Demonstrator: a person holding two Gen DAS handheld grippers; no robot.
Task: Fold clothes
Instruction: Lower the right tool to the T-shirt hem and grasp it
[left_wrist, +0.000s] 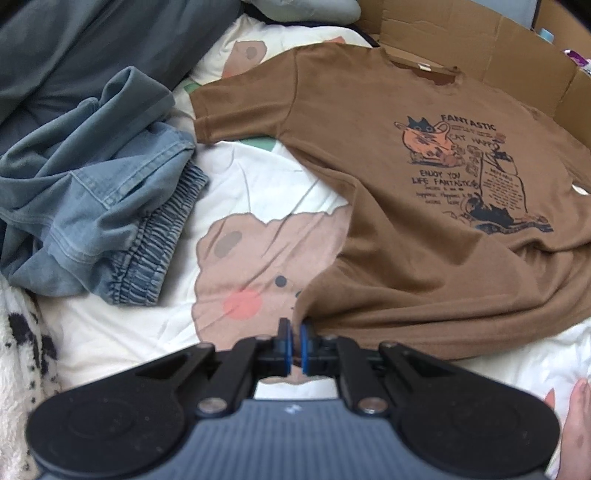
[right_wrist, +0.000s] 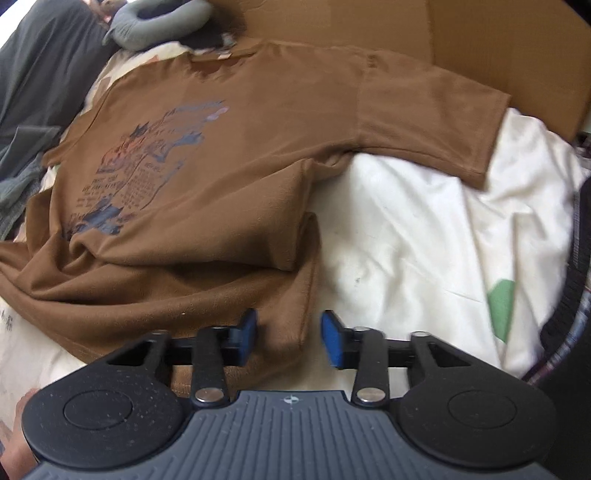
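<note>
Left wrist: brown "FANTASTIC" T-shirt (left_wrist: 424, 229) hem pinched in left claw (left_wrist: 294, 345); right claw (right_wrist: 289, 332) agape.

I'm working over a bed covered with a white cotton sheet (left_wrist: 258, 192) printed with pinkish-brown bear faces and green patches. Spread flat on it lies a brown short-sleeved T-shirt (left_wrist: 388, 229) with a cat graphic, its lower part rumpled. To its left sits a heap of faded blue denim garments (left_wrist: 103, 206). Flattened brown cardboard (right_wrist: 498, 48) lies along the far edge.
</note>
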